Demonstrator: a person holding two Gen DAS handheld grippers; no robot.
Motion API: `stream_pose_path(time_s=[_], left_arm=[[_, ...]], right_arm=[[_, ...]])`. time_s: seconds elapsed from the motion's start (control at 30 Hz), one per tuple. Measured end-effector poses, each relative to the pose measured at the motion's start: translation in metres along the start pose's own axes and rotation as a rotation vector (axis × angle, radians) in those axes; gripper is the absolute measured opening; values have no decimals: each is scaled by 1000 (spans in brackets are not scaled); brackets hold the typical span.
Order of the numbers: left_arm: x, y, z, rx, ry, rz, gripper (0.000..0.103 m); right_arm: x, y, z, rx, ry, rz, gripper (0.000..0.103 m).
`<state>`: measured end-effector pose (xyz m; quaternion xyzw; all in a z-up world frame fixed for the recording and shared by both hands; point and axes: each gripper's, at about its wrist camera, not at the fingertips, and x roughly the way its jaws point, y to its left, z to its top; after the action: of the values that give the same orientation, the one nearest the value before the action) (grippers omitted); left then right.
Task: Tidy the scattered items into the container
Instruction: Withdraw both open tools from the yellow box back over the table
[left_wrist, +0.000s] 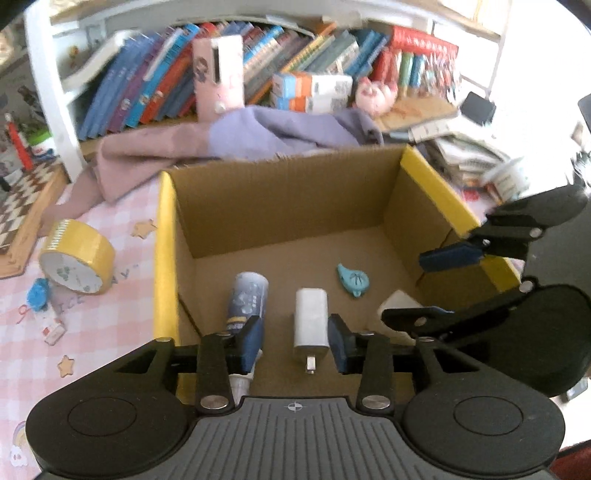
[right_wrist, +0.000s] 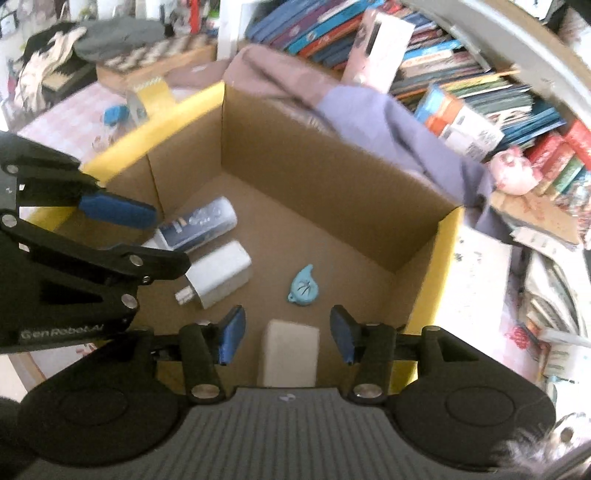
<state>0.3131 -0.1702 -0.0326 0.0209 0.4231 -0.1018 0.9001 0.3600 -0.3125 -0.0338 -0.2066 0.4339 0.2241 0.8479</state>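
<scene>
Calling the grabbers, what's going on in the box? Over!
Left gripper open over white charger. Right gripper open over white block. Tape roll outside cardboard box. Nothing blocking.

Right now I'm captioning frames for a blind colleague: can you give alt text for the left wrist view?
An open cardboard box with yellow rims holds a blue tube, a white charger and a small teal charm. The left tool hangs open above the charger. Outside the box, a yellow tape roll lies on the pink checked tablecloth.
</scene>
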Motion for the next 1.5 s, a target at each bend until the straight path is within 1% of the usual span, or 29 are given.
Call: stream_pose_path(time_s=[0.13,0.2,0.3,0.37,0.47,0.53,0.7,0.87,1.07,1.2,1.33,1.5], left_arm=[[-27,3,1,-26,-78,-6,55],[-44,6,0,-40,-126,-9,70],[-68,10,-3,-45,-194,-22,80],[-85,12,-6,-38,-231,-31,84],[-109,14,-14,-16,-288,-35,86],[-124,15,-20,4,-321,-38,88],[-157,24,-40,45,-390,-33,90],[-186,41,-68,60,-416,-26,91],[-214,67,-109,39,-399,-49,92],[-231,79,-135,44,-389,-59,92],[-248,91,-157,26,-382,-65,92],[-261,99,-181,30,-375,-43,92]], right_arm=[[-28,1,-3,61,-77,-39,56],[-43,1,-6,101,-119,-60,58],[-68,7,-12,162,-190,-89,66],[-84,15,-19,200,-229,-103,69],[-103,29,-25,243,-277,-135,70],[-114,42,-29,262,-307,-160,72],[-139,78,-41,316,-376,-221,76],[-159,117,-54,392,-420,-275,76],[-185,173,-74,449,-463,-355,76],[-201,209,-91,470,-481,-404,77],[-210,241,-107,481,-479,-441,77],[-217,270,-128,502,-444,-455,78]])
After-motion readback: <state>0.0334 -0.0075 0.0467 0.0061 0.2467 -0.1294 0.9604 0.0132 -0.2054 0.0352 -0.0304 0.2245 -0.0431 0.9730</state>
